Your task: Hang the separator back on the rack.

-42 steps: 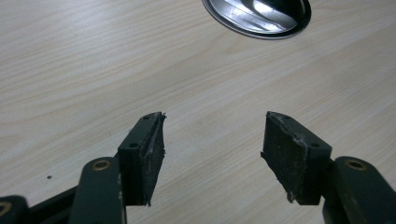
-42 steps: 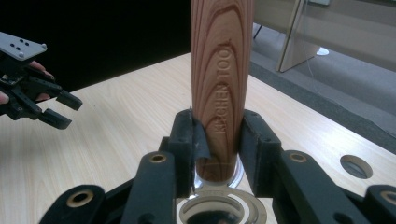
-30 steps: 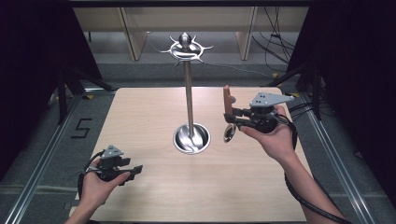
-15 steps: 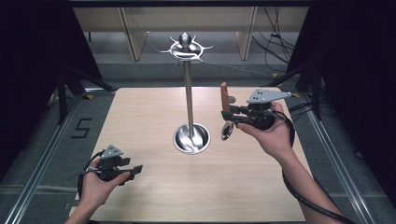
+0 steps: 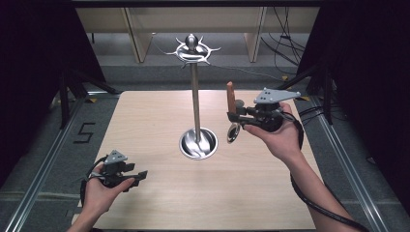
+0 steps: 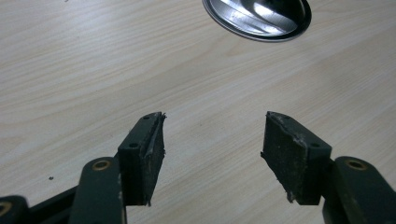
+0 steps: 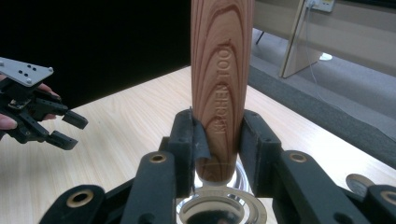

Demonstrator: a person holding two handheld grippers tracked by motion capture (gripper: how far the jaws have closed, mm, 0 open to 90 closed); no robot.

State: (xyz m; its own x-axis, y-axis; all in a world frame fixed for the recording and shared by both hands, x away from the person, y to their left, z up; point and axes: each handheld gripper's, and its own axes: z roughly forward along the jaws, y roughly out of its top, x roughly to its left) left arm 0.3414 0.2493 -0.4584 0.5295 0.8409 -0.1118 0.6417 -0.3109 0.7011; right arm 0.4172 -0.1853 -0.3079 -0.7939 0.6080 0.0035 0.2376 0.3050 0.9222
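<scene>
Jaws of our right gripper [image 5: 236, 116] clamped on the wooden handle [image 7: 219, 88] of a kitchen utensil, lifted slightly since a second ago.
Left gripper [image 5: 140, 175] sits open, empty, near the table's [image 5: 145, 121] near-left corner; we're holding it upright right of the stand [image 5: 196, 104], probably heading for a hook.

Right claw [image 5: 234, 117] with wooden-handled utensil [image 5: 231, 99] – nudged left, toward stand [image 5: 196, 104].

Stand [image 5: 196, 104] blocks table [image 5: 145, 125] centre; bare wood either side.
</scene>
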